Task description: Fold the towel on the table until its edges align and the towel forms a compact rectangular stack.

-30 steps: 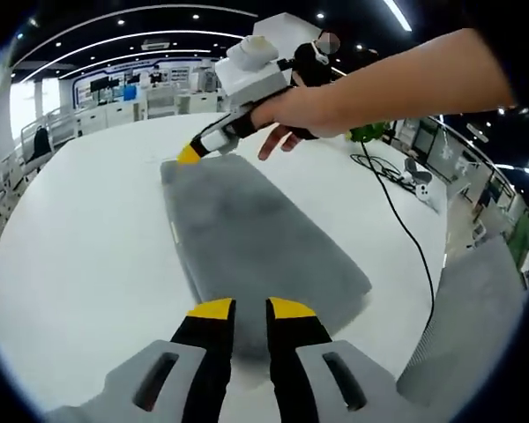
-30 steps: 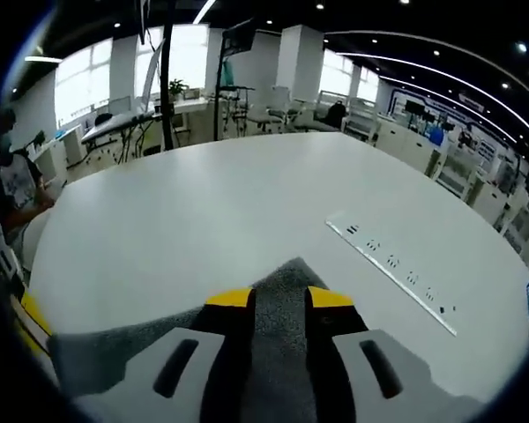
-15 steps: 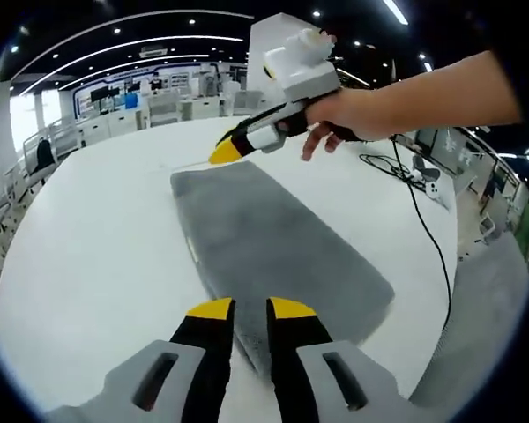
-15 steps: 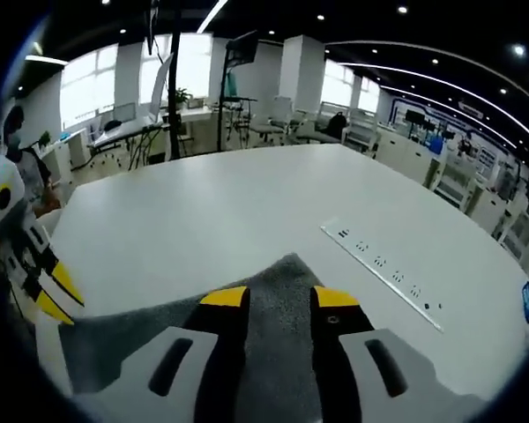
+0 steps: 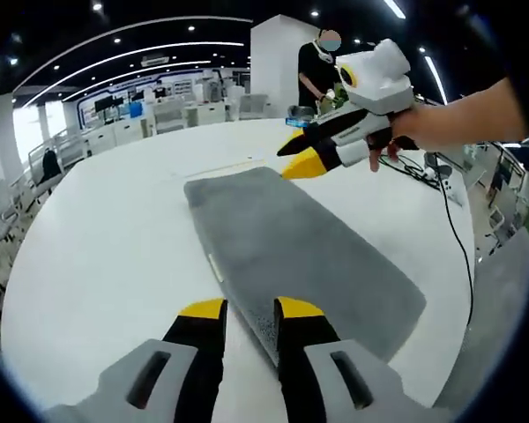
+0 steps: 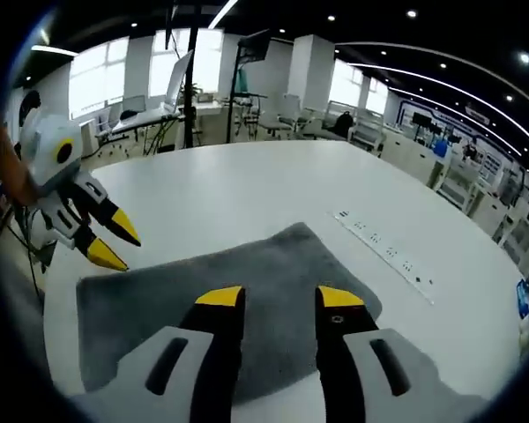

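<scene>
In the left gripper view the left gripper (image 5: 251, 310) hangs with its yellow-tipped jaws parted and nothing between them, just over the near short edge of the towel (image 5: 300, 251). At 1 o'clock, the right gripper (image 5: 301, 154) is held in a hand (image 5: 441, 123) above the towel's far end, its jaws spread and empty, clear of the cloth.

In the right gripper view the right gripper (image 6: 280, 300) sits released above the towel (image 6: 238, 291), and the left gripper (image 6: 110, 242) shows at 9 o'clock, off the towel's corner.

Bare white table (image 5: 97, 238) lies wide on every side of the towel. A black cable (image 5: 463, 264) runs at 3 o'clock, well apart.

The towel is grey, plush, folded into a long flat rectangle with fairly even edges. A small pale tag (image 5: 215, 268) sits on its long edge; no writing readable.
</scene>
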Tool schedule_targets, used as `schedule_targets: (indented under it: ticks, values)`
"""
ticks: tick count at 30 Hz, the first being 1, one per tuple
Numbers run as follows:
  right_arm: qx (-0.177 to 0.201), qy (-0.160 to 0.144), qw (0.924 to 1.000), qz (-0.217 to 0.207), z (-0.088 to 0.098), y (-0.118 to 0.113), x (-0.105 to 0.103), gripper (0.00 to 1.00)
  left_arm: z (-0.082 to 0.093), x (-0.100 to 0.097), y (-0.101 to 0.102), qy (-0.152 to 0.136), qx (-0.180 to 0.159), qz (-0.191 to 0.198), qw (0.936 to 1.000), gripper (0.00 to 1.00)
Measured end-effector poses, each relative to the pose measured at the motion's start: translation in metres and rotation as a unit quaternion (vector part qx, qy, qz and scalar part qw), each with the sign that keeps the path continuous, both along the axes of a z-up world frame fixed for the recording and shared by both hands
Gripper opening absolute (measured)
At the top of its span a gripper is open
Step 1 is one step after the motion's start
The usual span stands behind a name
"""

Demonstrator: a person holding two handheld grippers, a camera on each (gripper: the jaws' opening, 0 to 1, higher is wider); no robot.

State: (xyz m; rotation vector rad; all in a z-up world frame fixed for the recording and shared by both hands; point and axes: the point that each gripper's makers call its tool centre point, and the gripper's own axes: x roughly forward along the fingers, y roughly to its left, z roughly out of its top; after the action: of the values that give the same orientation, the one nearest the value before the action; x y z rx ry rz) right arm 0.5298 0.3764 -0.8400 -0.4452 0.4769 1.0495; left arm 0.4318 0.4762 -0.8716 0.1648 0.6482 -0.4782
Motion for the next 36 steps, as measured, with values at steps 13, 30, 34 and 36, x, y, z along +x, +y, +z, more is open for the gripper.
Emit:
schedule_targets:
  ticks: [13, 30, 34, 36]
  values:
    - [-0.025, 0.044, 0.9987, -0.009, -0.037, -0.029, -0.046, 0.32, -0.020, 0.012, -0.005, 0.031, 0.011, 0.003, 0.9994, 0.21]
    - [-0.077, 0.058, 0.9954, 0.006, -0.072, -0.043, -0.081, 0.22, -0.035, -0.015, -0.018, 0.054, 0.053, -0.025, 0.9968, 0.08]
    - [-0.087, 0.057, 0.9945, 0.010, -0.073, -0.054, -0.088, 0.22, -0.035, -0.022, -0.032, 0.050, 0.057, -0.031, 0.9966, 0.08]
    - [-0.095, 0.052, 0.9941, 0.011, -0.072, -0.062, -0.092, 0.22, -0.034, -0.024, -0.038, 0.053, 0.054, -0.031, 0.9966, 0.08]
